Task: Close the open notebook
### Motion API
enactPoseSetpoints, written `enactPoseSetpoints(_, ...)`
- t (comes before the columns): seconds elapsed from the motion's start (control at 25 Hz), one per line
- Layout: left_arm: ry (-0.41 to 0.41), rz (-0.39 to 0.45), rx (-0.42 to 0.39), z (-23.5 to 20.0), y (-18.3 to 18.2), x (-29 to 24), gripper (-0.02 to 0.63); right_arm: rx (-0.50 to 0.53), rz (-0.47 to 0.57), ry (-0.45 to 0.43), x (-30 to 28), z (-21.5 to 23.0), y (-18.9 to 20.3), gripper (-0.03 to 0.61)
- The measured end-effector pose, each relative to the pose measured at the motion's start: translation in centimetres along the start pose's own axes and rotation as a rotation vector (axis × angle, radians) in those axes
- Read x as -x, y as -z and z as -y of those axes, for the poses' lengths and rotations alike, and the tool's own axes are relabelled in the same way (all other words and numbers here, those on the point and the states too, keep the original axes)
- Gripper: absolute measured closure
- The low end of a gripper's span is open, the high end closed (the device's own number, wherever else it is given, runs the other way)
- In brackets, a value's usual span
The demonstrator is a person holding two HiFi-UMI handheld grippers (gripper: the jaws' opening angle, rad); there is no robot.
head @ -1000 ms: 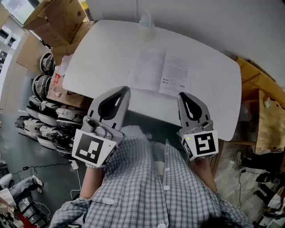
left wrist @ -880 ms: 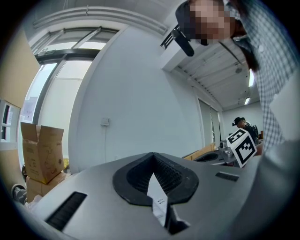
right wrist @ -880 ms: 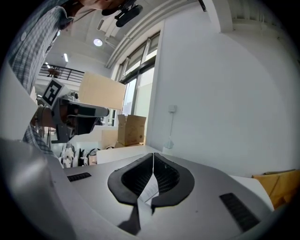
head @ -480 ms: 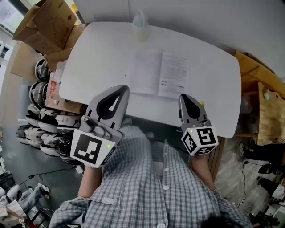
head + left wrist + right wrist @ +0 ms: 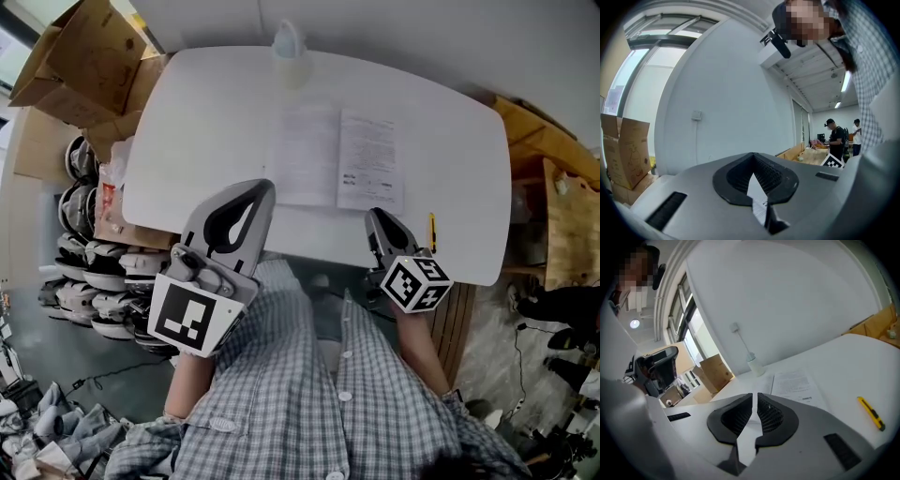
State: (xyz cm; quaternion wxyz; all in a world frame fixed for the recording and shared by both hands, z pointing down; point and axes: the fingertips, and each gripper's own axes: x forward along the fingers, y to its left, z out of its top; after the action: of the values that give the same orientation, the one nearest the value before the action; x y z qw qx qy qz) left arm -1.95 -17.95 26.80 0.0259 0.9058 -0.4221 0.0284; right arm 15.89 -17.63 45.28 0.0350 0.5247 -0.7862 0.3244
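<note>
The open notebook (image 5: 337, 157) lies flat in the middle of the white table (image 5: 206, 122), both pages facing up. In the right gripper view the notebook (image 5: 792, 380) shows just beyond the jaws. My left gripper (image 5: 261, 190) is held level at the table's near edge, short of the notebook's left page, shut and empty. Its tips (image 5: 753, 157) meet, and a sliver of the notebook (image 5: 757, 197) shows through the gap behind them. My right gripper (image 5: 375, 217) points slightly down near the notebook's right page corner, rolled to one side, shut (image 5: 755, 397) with nothing held.
A translucent bottle (image 5: 286, 42) stands at the table's far edge behind the notebook. A yellow utility knife (image 5: 431, 230) lies right of my right gripper. Cardboard boxes (image 5: 66, 56) and stacked helmets (image 5: 80, 169) sit left of the table, wooden benches (image 5: 562, 206) to the right.
My right gripper has sunk toward the table's near edge and rolled, so its marker cube now sits tilted. My left gripper has shifted slightly forward.
</note>
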Motion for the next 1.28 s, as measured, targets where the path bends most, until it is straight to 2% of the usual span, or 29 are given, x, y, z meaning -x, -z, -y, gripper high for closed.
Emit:
enactPoseSetpoints(0.16,0.012,-0.028,0.009,-0.7,0.6,-0.1,0.606,-0.086,-0.044,0.018,-1.5,1.1,2.7,0.555)
enactPoseSetpoints(0.36,0.016,-0.033,0.032,-2.0,0.6,0.1,0.606,-0.290,-0.089,0.047,-2.5,2.3,5.7,0.552)
enactPoseSetpoints(0.52,0.015,-0.034,0.035,-2.8,0.8,0.2,0.606,-0.395,-0.078,0.047,-3.4,2.5,6.6,0.461)
enactPoseSetpoints(0.76,0.017,-0.031,0.041,-3.1,0.7,0.0,0.606,-0.569,-0.056,0.110,-4.5,4.1,8.3,0.448)
enactPoseSetpoints(1.0,0.006,-0.015,0.029,-3.7,0.2,-0.1,0.606,-0.675,-0.049,0.157,-5.2,5.4,9.4,0.446)
enactPoseSetpoints(1.28,0.003,0.004,0.031,-3.8,-0.4,0.0,0.606,-0.768,0.004,0.160,-6.0,6.2,8.7,0.445)
